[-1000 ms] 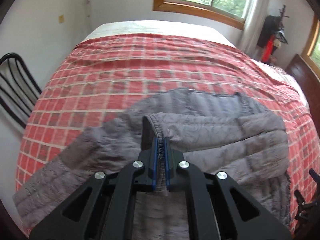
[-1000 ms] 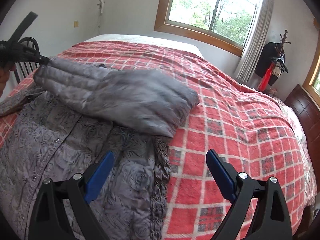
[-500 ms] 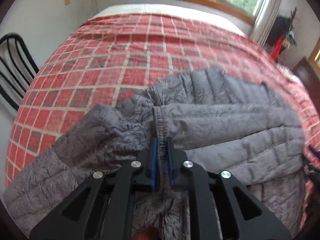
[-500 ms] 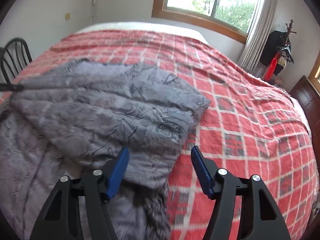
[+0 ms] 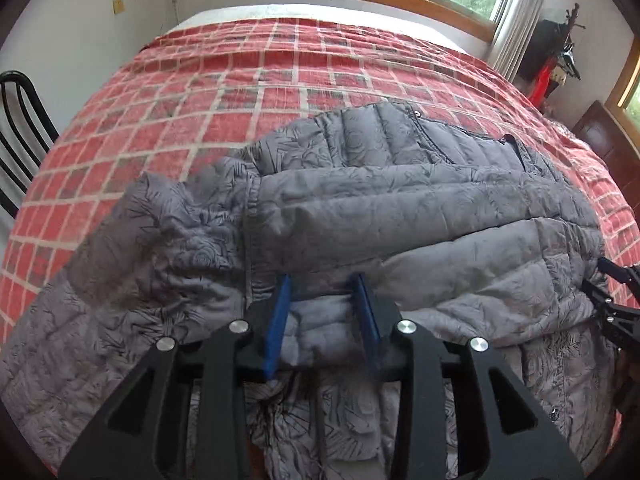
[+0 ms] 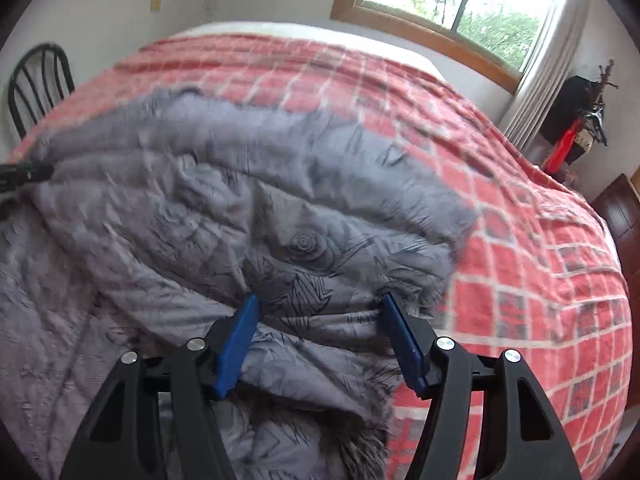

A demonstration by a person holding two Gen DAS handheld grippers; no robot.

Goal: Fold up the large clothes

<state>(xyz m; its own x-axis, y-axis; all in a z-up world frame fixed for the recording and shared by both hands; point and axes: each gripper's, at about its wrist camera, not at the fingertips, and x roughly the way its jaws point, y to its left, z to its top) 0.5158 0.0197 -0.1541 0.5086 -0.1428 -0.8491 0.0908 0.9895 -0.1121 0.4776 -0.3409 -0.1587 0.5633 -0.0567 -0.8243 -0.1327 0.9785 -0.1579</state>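
Observation:
A grey quilted jacket with a dark line print (image 5: 400, 216) lies on the red checked bedspread (image 5: 280, 80), one sleeve folded across its body. My left gripper (image 5: 322, 284) is open, its blue pads on either side of the sleeve's cuff end, not pinching it. In the right wrist view the jacket (image 6: 240, 216) fills the left and middle. My right gripper (image 6: 320, 304) is open wide, with a fold of the jacket's right edge between its pads. The right gripper also shows at the right edge of the left wrist view (image 5: 616, 304).
The bed fills both views, with bare bedspread (image 6: 520, 240) to the right of the jacket and beyond it. A black chair (image 5: 16, 140) stands at the bed's left side. A window (image 6: 460, 4) and a curtain are behind. A dark wooden bed end (image 6: 620, 216) is at the right.
My left gripper carried the sleeve down across the jacket, then opened and let it go. My right gripper moved forward over the jacket's right edge and narrowed somewhat.

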